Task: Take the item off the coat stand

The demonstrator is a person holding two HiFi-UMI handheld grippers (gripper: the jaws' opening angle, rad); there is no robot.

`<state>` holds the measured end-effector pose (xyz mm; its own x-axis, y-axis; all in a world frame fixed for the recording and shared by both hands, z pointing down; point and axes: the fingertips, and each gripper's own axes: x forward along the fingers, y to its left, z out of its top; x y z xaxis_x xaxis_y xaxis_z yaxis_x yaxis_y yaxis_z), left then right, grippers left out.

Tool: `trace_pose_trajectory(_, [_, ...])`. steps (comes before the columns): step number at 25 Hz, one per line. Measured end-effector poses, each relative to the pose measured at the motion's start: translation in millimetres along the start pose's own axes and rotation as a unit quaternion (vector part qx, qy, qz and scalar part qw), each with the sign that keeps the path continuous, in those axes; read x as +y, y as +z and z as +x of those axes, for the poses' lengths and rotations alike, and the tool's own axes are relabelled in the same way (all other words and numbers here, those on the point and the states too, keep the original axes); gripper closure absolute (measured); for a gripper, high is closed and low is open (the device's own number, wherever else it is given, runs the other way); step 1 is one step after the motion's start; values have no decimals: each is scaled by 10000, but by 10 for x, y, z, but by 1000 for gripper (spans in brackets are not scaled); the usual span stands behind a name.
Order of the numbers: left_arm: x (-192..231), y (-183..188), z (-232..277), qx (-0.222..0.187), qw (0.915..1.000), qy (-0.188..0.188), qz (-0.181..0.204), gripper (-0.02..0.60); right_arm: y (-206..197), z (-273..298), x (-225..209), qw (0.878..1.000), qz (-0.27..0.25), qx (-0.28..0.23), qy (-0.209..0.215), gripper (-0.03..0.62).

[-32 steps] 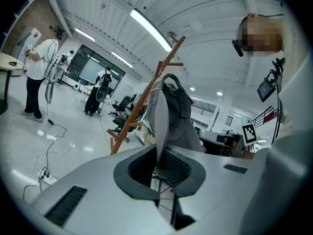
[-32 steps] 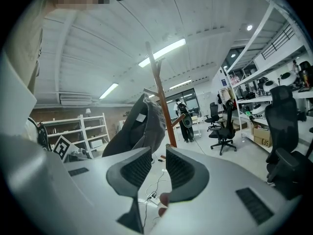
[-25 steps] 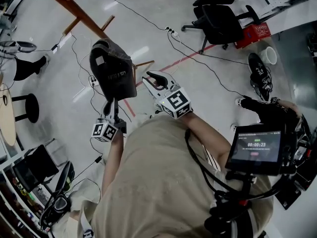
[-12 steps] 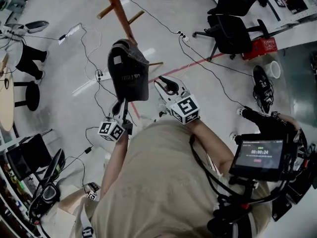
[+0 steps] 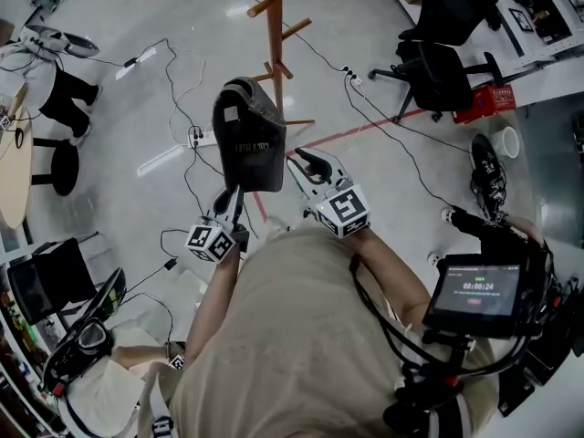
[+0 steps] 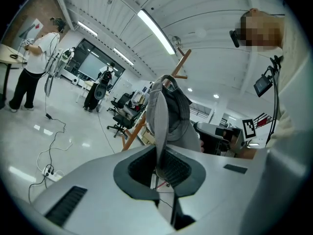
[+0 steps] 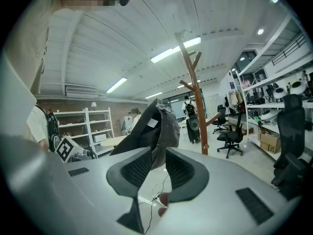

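The left hand-held gripper (image 5: 234,197) was clenched on the cap (image 5: 251,140), which stood lengthwise above it, short of the coat stand (image 5: 274,35), the released right hand-held gripper (image 5: 310,164) just beside.

One cap (image 5: 248,140), one coat stand (image 5: 274,26), two grippers (image 5: 228,199) (image 5: 304,161), two chairs (image 5: 438,73) (image 5: 453,7), one stool (image 5: 57,167), one red crate (image 5: 488,101), one screen (image 5: 474,290), one bucket (image 5: 505,141)

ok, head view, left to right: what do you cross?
black stool → cap → right gripper → black office chair → white bucket. Left out: left gripper and coat stand, since both overlap the cap.
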<state>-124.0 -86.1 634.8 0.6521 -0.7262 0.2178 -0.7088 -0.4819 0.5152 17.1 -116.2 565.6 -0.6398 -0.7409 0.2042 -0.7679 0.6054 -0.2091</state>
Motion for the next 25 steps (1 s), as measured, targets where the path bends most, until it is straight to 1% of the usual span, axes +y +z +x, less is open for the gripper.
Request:
trace_pose_trajectory(2, [49,17,-123,-9,10000,-81,16,548,-10,36,155,10000,-50,1,-21,499])
trace_pose_trajectory(6, [475,20,-865,-118,9995,-285,-8,548,-150,282,971,9996,-231,-30,-170,499])
trace_pose_trajectory(8, [555,-7,-1045,-155,9993,-342,-13,548,-188,304,1152,9993,-273,-76,-241,500])
trace_pose_trajectory(11, [576,-65,-1118,-177,9991,-396,-20,548,-224,268,1235,9990,-295,-140,-320,503])
trace_pose_trajectory(14, [463,-140,-1236,-141,9990,-419,11,548,-234,87,1326,9988,-321,-172,-336,505])
trace_pose_trajectory(16, [393,-159,-1288,-129,9989,-448,39,548,-234,-24,1329,9985,-322,-201,-384,505])
trace_pose_trajectory(20, [437,-232,-1249,-72,9987,-497,111,548,-287,-51,1251,9979,-287,-296,-505,505])
trace_pose_trajectory(25, [441,-234,-1302,-14,9985,-511,195,548,-294,-93,1318,9977,-301,-306,-517,505])
